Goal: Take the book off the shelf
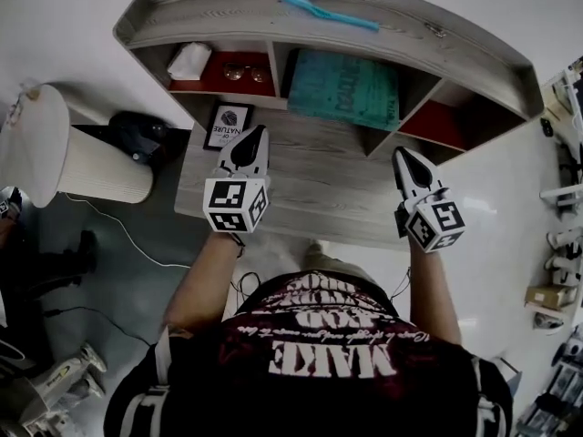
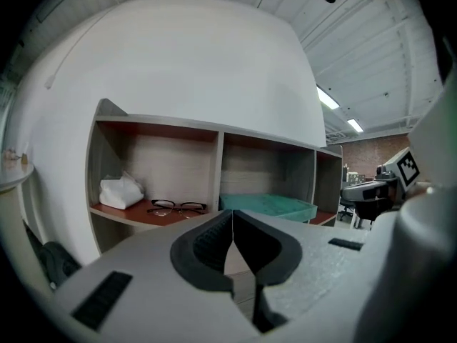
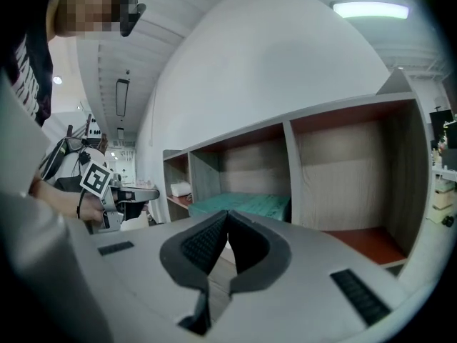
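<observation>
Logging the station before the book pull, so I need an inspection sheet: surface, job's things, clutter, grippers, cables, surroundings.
Surface: wooden desk carrying a three-compartment shelf.
Job's things: teal book lying flat in the middle compartment.
Clutter: glasses and white cloth in the left compartment; framed card on the desk; blue brush-like tool on the shelf top.
Grippers: left gripper and right gripper shut, empty, short of the shelf.
Cables: thin cable on the floor, left.
Surroundings: white drum-shaped object, left.
</observation>
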Demonstrator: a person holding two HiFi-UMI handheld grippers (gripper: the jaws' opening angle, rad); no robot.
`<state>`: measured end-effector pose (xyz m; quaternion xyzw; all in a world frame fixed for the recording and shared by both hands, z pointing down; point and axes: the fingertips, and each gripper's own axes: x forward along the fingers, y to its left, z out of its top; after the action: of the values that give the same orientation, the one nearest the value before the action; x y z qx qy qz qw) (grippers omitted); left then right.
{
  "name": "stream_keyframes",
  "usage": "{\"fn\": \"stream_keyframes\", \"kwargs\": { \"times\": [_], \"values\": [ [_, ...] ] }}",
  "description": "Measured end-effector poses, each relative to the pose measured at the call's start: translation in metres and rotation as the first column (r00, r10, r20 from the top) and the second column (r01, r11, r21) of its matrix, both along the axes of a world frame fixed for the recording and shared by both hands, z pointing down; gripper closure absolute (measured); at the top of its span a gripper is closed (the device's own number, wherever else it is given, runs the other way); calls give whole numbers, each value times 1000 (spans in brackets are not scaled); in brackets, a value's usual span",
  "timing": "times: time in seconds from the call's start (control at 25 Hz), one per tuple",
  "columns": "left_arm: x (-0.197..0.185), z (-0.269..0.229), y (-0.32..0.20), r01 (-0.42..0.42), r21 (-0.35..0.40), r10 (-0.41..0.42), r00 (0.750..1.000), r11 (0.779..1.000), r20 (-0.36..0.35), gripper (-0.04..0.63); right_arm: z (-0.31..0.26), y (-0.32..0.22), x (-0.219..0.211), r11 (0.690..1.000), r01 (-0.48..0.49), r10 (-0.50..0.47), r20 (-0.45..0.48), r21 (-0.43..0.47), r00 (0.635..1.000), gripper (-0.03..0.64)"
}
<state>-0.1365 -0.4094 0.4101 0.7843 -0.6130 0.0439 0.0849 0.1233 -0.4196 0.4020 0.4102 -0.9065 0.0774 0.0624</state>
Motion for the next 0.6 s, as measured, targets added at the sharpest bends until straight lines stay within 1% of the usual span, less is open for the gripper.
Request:
{"fn": "stream_keyframes", "kwargs": {
  "times": [0.08, 0.12, 0.2, 0.24, 0.28, 0.36, 0.4, 0.52, 0.6],
  "values": [
    [2, 3, -15, 0, -10, 0, 1000, 1000, -14, 588, 3, -12, 3, 1000, -3, 3, 13, -4, 1000, 609],
    [3, 3, -22, 2, -13, -2, 1000, 1000, -20, 588, 4, -18, 5, 1000, -3, 3, 21, -7, 1000, 585],
    [7, 5, -35, 4, -19, -5, 999, 1000, -41, 586, 8, -29, 9, 1000, -7, 8, 35, -22, 999, 514],
    [9, 7, -41, -1, -25, 0, 998, 1000, -58, 585, 11, -34, 10, 999, -9, 10, 42, -31, 999, 495],
    [12, 9, -47, -13, -32, 11, 997, 999, -82, 565, 14, -39, 11, 999, -8, 10, 49, -42, 999, 477],
    [19, 15, -58, -45, -53, 37, 989, 998, -140, 462, 20, -49, 10, 998, 1, 4, 64, -68, 998, 441],
    [21, 19, -64, -57, -67, 46, 986, 996, -161, 426, 22, -54, 9, 997, 5, 1, 75, -82, 997, 423],
    [27, 30, -78, -74, -108, 54, 983, 991, -177, 387, 31, -68, 8, 992, 6, 8, 104, -129, 995, 388],
    [29, 35, -85, -77, -129, 51, 980, 989, -194, 367, 37, -75, 7, 986, 8, 12, 126, -164, 992, 377]
  ]
}}
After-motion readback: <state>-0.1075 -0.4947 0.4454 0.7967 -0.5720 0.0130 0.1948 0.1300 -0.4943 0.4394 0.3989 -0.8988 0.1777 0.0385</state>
